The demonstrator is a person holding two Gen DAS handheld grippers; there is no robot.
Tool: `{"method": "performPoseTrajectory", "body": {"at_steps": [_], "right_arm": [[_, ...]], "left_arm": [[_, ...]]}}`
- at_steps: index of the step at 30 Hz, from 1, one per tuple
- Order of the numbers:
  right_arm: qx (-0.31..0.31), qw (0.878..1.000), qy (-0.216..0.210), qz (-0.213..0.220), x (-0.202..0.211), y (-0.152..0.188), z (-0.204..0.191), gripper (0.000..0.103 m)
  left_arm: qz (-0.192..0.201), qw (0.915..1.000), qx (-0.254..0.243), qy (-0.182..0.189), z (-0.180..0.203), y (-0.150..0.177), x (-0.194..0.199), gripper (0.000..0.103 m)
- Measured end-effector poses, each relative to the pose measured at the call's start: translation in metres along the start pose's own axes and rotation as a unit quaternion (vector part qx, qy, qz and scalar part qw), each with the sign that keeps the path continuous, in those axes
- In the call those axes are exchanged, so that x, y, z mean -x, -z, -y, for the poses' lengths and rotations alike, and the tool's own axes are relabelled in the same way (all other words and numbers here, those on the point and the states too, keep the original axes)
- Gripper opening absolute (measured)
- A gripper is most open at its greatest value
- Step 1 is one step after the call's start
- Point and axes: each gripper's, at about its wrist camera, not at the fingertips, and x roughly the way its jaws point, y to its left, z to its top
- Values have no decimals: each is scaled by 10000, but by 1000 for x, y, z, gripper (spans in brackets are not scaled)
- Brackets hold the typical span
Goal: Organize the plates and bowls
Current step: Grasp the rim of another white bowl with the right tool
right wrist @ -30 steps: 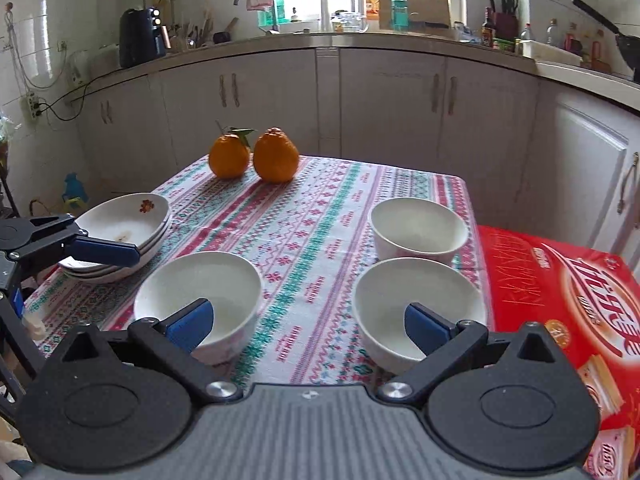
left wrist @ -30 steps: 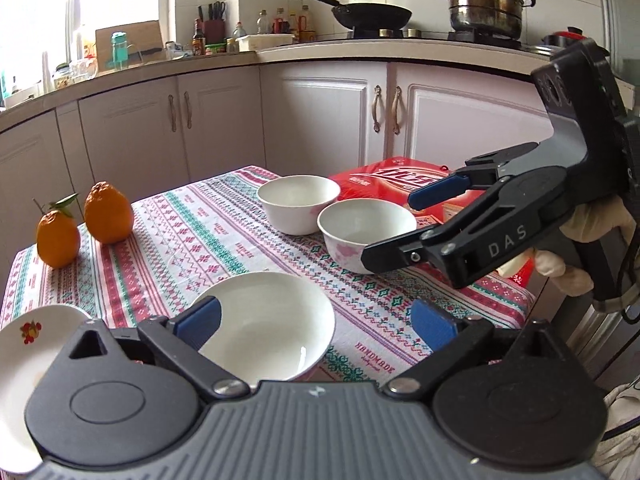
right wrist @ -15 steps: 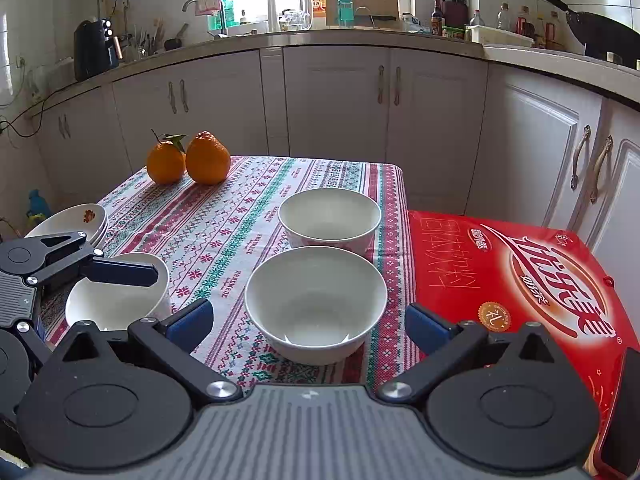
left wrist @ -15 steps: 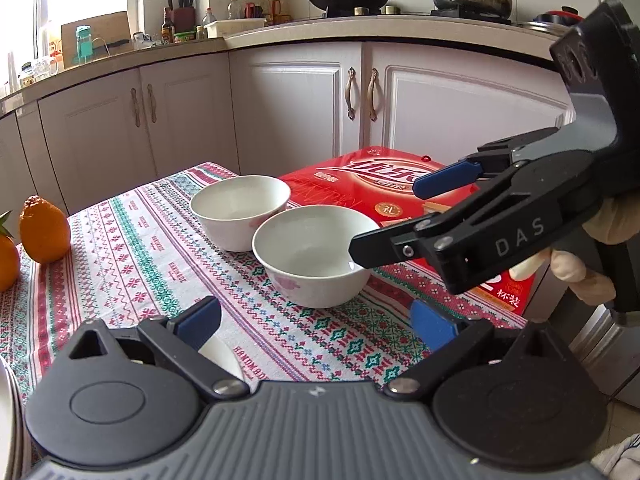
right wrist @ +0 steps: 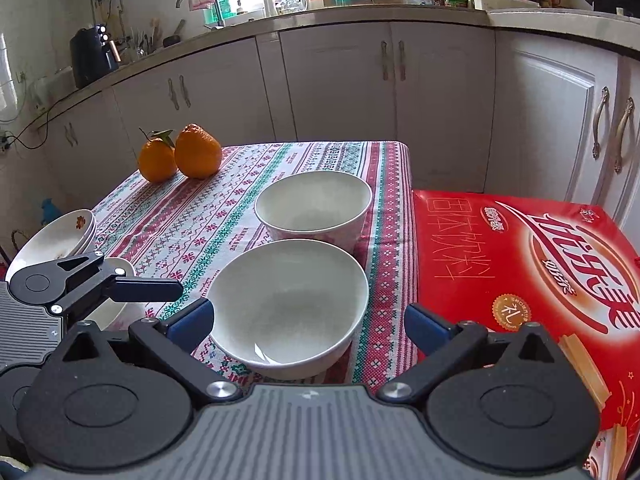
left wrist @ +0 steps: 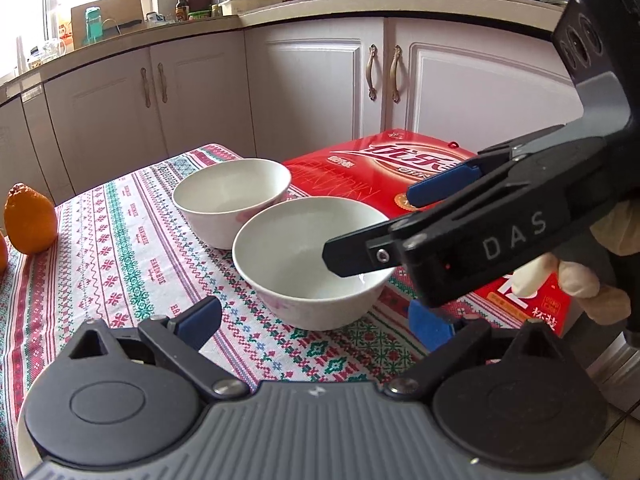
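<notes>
Two white bowls stand on the patterned tablecloth. The near bowl (left wrist: 308, 264) (right wrist: 288, 304) lies between the open fingers of my right gripper (right wrist: 308, 324), whose jaws straddle it. The far bowl (left wrist: 232, 200) (right wrist: 314, 208) stands just behind it. My left gripper (left wrist: 316, 320) is open and empty, just short of the near bowl. The right gripper (left wrist: 394, 226) reaches over that bowl's rim from the right. A third white bowl (right wrist: 120, 308) and stacked flower-print plates (right wrist: 56, 240) sit at the table's left edge, partly hidden by the left gripper (right wrist: 160, 290).
A red gift box (right wrist: 520, 280) (left wrist: 380, 168) lies at the table's right edge next to the bowls. Two oranges (right wrist: 180, 156) stand at the far left of the table; one shows in the left wrist view (left wrist: 30, 220). White kitchen cabinets (right wrist: 340, 80) stand behind.
Both grippers have moved toward the near bowl, which now looks larger. The right gripper's fingers now straddle it. The left view has swung right, losing the third bowl and plates.
</notes>
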Motion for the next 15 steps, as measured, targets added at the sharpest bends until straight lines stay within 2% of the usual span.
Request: {"method": "performPoseTrajectory", "body": {"at_steps": [7, 9, 15], "right_arm": [[-12, 9997, -196, -161, -21, -9, 9, 97], [16, 9995, -234, -211, -26, -11, 11, 92], [12, 9988, -373, -326, -39, -17, 17, 86]], "left_arm": [[-59, 10000, 70, -5, 0, -2, -12, 97], [-73, 9999, 79, -11, 0, -3, -15, 93], [-93, 9999, 111, -39, 0, -5, -22, 90]]}}
